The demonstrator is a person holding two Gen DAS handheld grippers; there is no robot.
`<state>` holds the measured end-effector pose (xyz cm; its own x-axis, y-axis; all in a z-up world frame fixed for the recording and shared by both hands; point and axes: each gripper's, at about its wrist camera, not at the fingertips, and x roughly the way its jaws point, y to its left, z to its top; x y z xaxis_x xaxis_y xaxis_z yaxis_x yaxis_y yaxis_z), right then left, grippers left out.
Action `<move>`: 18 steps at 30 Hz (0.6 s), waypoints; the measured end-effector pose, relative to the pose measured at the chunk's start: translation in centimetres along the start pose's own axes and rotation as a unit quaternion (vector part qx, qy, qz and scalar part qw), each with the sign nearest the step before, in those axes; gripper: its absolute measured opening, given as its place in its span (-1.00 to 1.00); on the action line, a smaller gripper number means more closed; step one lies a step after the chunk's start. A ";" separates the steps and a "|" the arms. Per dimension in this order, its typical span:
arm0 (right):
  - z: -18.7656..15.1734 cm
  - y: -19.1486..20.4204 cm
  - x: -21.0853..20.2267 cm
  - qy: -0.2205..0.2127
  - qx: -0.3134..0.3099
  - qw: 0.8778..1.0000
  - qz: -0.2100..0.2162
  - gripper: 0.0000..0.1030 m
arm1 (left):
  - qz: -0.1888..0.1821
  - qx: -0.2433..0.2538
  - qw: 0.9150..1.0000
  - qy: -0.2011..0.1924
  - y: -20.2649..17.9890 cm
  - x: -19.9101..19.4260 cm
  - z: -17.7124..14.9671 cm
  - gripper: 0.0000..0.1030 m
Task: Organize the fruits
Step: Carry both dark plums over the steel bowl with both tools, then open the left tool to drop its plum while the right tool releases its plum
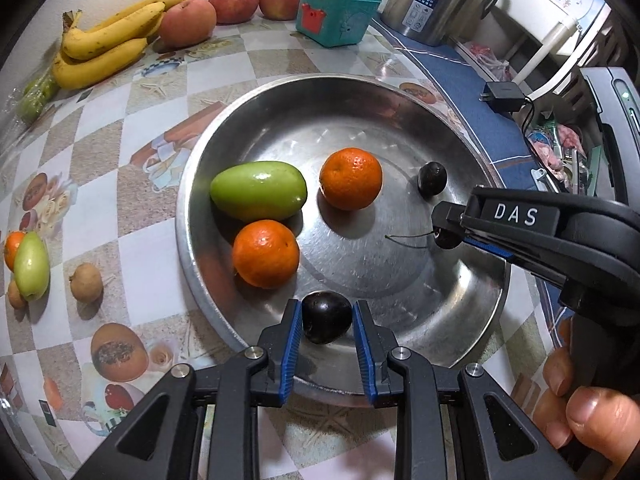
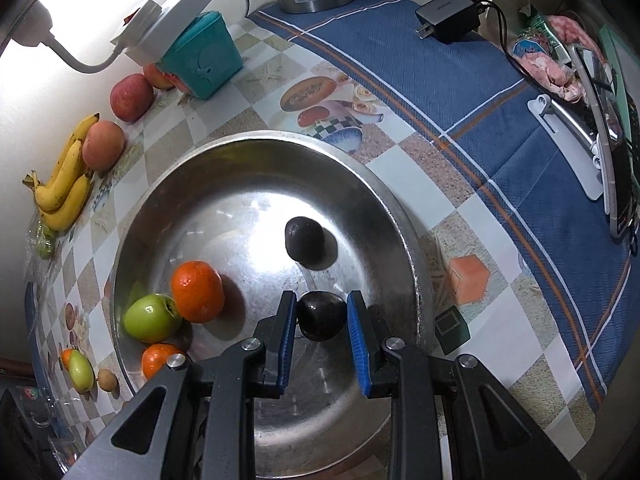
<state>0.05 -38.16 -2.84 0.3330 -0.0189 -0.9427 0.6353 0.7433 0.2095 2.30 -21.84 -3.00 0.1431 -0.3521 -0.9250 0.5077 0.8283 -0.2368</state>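
Both claws are over the steel basin [image 1: 208,128], each with a dark plum between its blue pads. The left claw [image 1: 327,322] brackets 1 dark plum [image 1: 326,322] at the basin's lower rim, bottom centre of the left wrist view; a thin gap shows on each side, so it reads as released around the fruit, not clenched. The right claw [image 2: 322,316] frames a second plum [image 2: 321,315], low centre of the right wrist view, its left pad touching the skin and the right pad just beside it; whether it is truly grasping I cannot tell.

To do this step well, lower each plum fully onto the metal before spreading the pads, and draw back straight so the round fruit is not nudged into a roll toward the 2 oranges [image 1: 266,254] or the green mango [image 1: 259,190].

The mango's long axis runs left to right, its narrower end toward the left of the frame. A third plum [image 1: 432,179] sits apart, right of centre.
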 end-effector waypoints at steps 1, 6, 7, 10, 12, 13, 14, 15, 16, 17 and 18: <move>0.0 0.0 0.1 0.001 0.000 1.000 0.000 -0.48 | 0.000 0.000 1.000 0.000 0.0 0.1 0.0 -0.46; 0.1 -0.1 0.6 0.008 0.002 1.000 -0.001 -0.48 | 0.001 -0.003 1.000 0.003 0.0 0.6 0.1 -0.45; 0.0 -0.1 0.6 0.009 0.003 1.000 -0.001 -0.48 | 0.000 -0.004 1.000 0.002 -0.1 0.7 0.2 -0.45; 0.0 -0.2 0.7 0.010 0.004 1.000 -0.001 -0.48 | -0.001 -0.005 1.000 0.001 0.0 0.8 0.3 -0.45; 0.1 -0.2 0.7 0.011 0.004 1.000 -0.001 -0.48 | -0.001 -0.004 1.000 0.001 -0.1 0.9 0.3 -0.45; 0.1 -0.2 0.7 0.011 0.004 1.000 -0.001 -0.48 | 0.000 -0.003 1.000 0.001 -0.1 0.9 0.3 -0.45; 0.0 -0.2 0.7 0.011 0.005 1.000 -0.001 -0.48 | 0.000 -0.002 1.000 0.001 -0.1 0.9 0.3 -0.45; 0.1 -0.2 0.7 0.011 0.006 1.000 -0.001 -0.48 | 0.000 -0.002 1.000 0.002 -0.2 0.9 0.3 -0.45; 0.1 -0.2 0.8 0.011 0.008 1.000 -0.001 -0.48 | -0.001 -0.003 1.000 0.002 -0.2 0.9 0.3 -0.44; 0.1 -0.3 0.8 0.012 0.009 1.000 -0.001 -0.48 | -0.001 -0.003 1.000 0.002 -0.1 0.9 0.3 -0.43; 0.1 -0.3 0.8 0.013 0.011 1.000 0.000 -0.48 | -0.001 -0.004 1.000 0.002 -0.1 0.9 0.3 -0.42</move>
<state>0.19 -38.48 -3.62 0.3147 -0.0021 -0.9492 0.6506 0.7286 0.2141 2.63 -22.34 -3.69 0.1377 -0.3523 -0.9257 0.5011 0.8309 -0.2417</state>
